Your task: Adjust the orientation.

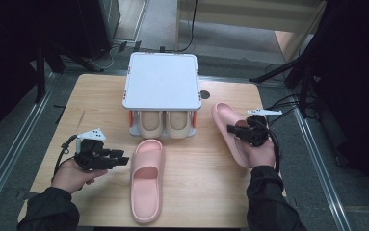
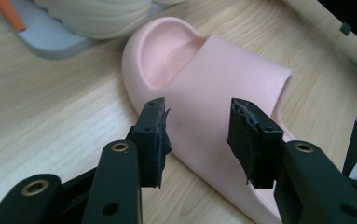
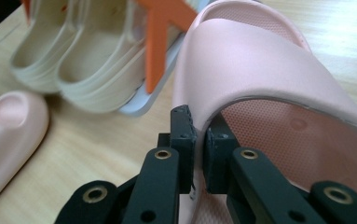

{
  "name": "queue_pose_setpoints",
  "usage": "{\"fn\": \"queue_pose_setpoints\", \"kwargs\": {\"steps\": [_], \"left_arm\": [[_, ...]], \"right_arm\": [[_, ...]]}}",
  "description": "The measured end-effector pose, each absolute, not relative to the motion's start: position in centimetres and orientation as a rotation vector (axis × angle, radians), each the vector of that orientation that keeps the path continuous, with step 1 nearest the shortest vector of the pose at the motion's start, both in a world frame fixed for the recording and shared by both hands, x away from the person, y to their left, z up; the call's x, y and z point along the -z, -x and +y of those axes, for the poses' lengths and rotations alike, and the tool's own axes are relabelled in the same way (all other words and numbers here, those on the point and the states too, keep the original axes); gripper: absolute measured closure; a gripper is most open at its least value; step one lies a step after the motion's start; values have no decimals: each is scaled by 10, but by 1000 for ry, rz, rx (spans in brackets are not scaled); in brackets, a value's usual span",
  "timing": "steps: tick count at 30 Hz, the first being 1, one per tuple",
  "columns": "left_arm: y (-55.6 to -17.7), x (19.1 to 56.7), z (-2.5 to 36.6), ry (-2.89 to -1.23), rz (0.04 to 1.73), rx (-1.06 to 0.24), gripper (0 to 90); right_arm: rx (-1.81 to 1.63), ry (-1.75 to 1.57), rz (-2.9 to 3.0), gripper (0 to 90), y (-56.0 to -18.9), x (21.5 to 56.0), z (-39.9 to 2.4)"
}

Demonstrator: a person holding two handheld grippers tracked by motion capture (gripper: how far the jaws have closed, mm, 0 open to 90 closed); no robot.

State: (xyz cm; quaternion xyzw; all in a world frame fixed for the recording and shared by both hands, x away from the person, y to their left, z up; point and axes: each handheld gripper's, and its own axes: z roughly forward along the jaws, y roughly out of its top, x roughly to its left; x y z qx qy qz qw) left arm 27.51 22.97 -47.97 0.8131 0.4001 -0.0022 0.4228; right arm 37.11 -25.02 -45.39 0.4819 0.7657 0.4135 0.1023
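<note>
The wooden bench carries a small shoe rack at its far middle, with one pink slipper lying flat near the centre.
</note>
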Motion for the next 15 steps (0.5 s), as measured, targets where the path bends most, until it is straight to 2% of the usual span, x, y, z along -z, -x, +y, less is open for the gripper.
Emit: {"fn": "queue_pose_setpoints", "kwargs": {"steps": [15], "left_arm": [[-292, 478, 215, -2056, 966, 44, 582]], "right_arm": [[-1236, -1313, 2334, 855, -304, 447, -217]]}}
